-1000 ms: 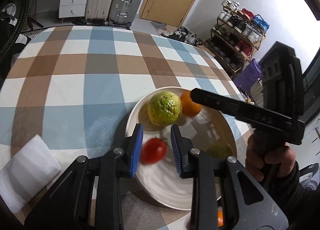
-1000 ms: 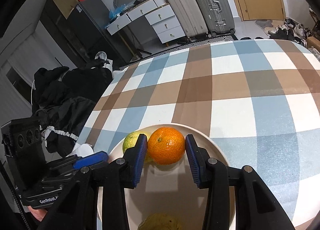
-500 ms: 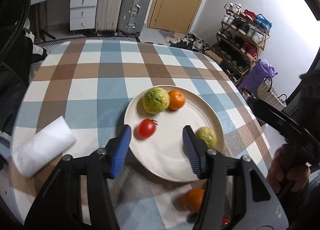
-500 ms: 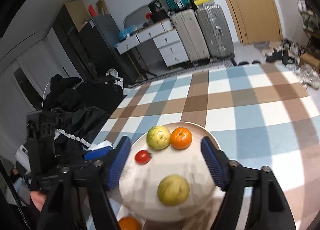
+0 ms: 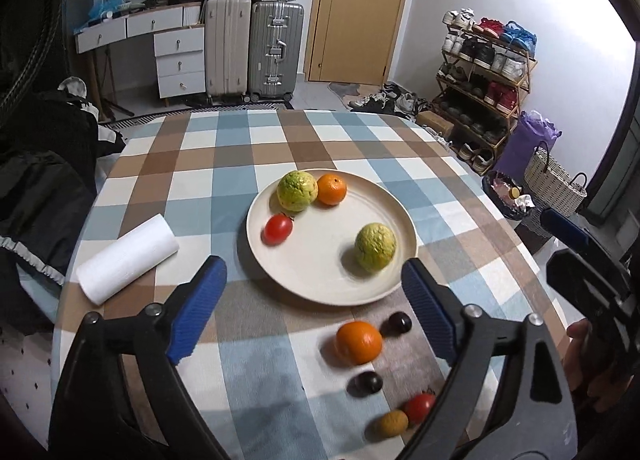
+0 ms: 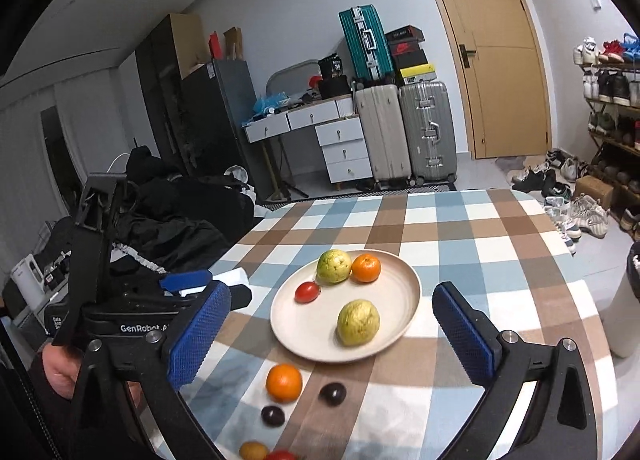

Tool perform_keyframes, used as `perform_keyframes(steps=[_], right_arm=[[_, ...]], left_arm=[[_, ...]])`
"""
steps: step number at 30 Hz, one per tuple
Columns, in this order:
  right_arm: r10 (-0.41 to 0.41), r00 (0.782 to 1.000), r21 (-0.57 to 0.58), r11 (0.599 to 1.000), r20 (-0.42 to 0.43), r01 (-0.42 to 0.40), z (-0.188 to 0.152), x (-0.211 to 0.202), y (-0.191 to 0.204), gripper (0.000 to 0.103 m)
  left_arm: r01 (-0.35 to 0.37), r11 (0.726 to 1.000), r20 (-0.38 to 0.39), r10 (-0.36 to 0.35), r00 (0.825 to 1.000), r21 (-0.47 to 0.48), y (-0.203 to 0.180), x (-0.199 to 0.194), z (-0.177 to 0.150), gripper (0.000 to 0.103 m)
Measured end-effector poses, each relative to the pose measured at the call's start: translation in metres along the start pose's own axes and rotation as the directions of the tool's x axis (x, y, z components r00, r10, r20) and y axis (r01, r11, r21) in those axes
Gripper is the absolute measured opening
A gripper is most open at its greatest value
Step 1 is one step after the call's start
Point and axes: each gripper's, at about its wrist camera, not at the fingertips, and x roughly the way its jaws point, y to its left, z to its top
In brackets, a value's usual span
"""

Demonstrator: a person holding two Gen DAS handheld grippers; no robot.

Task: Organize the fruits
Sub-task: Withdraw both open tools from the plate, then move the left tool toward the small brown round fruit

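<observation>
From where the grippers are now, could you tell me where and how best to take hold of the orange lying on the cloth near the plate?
Grip the orange across its widest middle, coming down from above. It is round and sits free on the cloth, with dark plums close on two sides, so probably set the fingers where neither plum is in the way.

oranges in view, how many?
2. One orange sits on the plate touching a green fruit; the other orange lies on the tablecloth near the plate's front rim.

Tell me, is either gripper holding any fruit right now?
No. The left gripper and right gripper have just been opening; nothing sits between their pads.
</observation>
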Motion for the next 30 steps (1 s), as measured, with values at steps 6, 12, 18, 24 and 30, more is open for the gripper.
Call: perform_keyframes(steps=[6, 12, 18, 24, 30], right_arm=[[-0.047, 0.999, -0.039, 0.998, 0.023, 0.048, -0.021, -0.025, 0.015, 0.103], [-0.067, 0.997, -0.049, 0.996, 0.023, 0.068, -0.046, -0.047, 0.022, 0.103], [-0.096, 0.995, -0.044, 0.994, 0.003, 0.096, -0.068, -0.054, 0.021, 0.103], [-0.106, 0.994, -0.059, 0.993, -0.024, 0.104, -0.087, -0.058, 0.023, 0.103], [-0.124, 0.991, -0.06, 0.991, -0.055, 0.121, -0.099, -0.055, 0.017, 0.103]], left_arm=[[0.04, 0.999, 0.016, -0.04, 0.999, -0.009, -0.005, -0.025, -0.021, 0.102], [0.053, 0.998, -0.003, -0.053, 0.999, -0.028, -0.007, -0.036, -0.043, 0.102], [0.077, 0.997, -0.059, -0.079, 0.995, -0.025, -0.011, -0.025, -0.072, 0.102], [0.11, 0.994, -0.142, -0.111, 0.984, -0.018, -0.017, -0.012, -0.102, 0.102], [0.108, 0.993, -0.173, -0.1, 0.98, 0.038, -0.023, -0.006, -0.121, 0.102]])
